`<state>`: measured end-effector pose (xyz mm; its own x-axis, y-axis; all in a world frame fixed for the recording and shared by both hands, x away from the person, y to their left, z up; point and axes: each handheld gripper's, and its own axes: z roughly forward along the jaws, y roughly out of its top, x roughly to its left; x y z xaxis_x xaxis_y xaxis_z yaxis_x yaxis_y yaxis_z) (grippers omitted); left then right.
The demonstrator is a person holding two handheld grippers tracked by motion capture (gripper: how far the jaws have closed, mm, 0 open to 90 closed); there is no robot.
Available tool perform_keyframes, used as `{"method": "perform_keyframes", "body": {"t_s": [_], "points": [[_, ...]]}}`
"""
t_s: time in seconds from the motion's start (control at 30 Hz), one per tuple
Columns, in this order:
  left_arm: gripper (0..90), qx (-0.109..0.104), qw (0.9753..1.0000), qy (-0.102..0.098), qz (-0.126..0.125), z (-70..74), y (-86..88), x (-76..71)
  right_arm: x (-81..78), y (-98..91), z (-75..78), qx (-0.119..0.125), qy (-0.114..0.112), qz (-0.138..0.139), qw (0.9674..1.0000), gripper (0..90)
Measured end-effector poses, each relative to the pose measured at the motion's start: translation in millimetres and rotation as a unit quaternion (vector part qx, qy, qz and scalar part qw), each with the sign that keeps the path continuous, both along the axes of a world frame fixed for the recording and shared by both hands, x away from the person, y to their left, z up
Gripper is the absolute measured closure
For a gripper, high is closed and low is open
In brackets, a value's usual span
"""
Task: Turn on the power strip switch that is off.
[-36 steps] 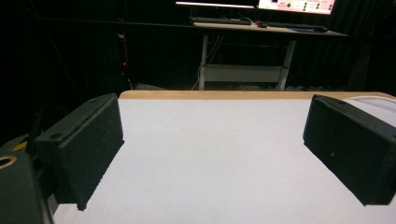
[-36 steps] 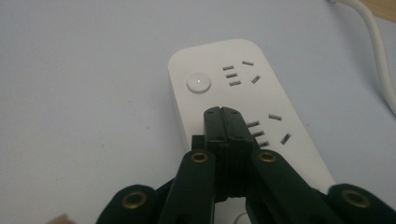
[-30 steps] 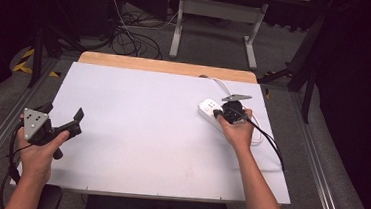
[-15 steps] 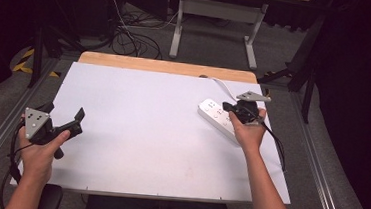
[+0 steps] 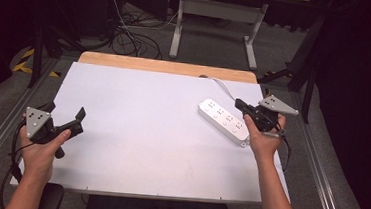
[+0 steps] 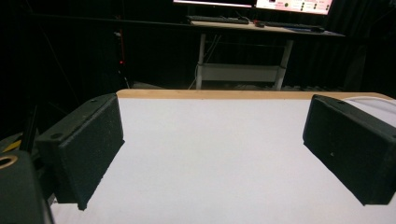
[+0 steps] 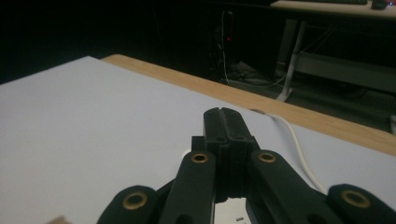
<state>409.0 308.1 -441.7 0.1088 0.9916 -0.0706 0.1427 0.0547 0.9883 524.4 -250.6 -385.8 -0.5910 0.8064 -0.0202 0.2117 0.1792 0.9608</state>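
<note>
white power strip (image 5: 224, 119) lying on right part of table (image 5: 135, 145), cord going to far edge | right gripper (image 5: 243, 110) hovering just above its near end, jaws pressed together w/ nothing between | left gripper (image 5: 64, 120) waiting well apart at left, jaws wide apart | step prob. moving the strip: spreading jaws before descending, gripping across narrow side

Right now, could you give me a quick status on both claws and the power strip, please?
Left claw open, empty, near table's left edge. Right claw shut, empty, over the white power strip. Strip flat on the table, cord trailing back.
</note>
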Motion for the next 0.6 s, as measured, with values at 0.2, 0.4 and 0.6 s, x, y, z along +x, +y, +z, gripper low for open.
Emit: {"method": "perform_keyframes", "body": {"t_s": [0.2, 0.4, 0.6], "points": [[5.6, 0.0, 1.0, 0.0, 0.001, 0.0, -0.2, 0.2, -17.1, -7.1, 3.8, 0.02, -0.026, 0.006, 0.9994, 90.0], [5.6, -0.002, 1.0, 0.0, 0.002, 0.0, 0.0, 0.0, -34.9, -17.4, 8.4, 0.039, -0.053, 0.008, 0.9978, 90.0], [5.6, -0.004, 1.0, 0.0, 0.002, 0.0, 0.0, -0.1, -55.1, -26.2, 8.0, 0.055, -0.068, 0.014, 0.9961, 90.0]]}}
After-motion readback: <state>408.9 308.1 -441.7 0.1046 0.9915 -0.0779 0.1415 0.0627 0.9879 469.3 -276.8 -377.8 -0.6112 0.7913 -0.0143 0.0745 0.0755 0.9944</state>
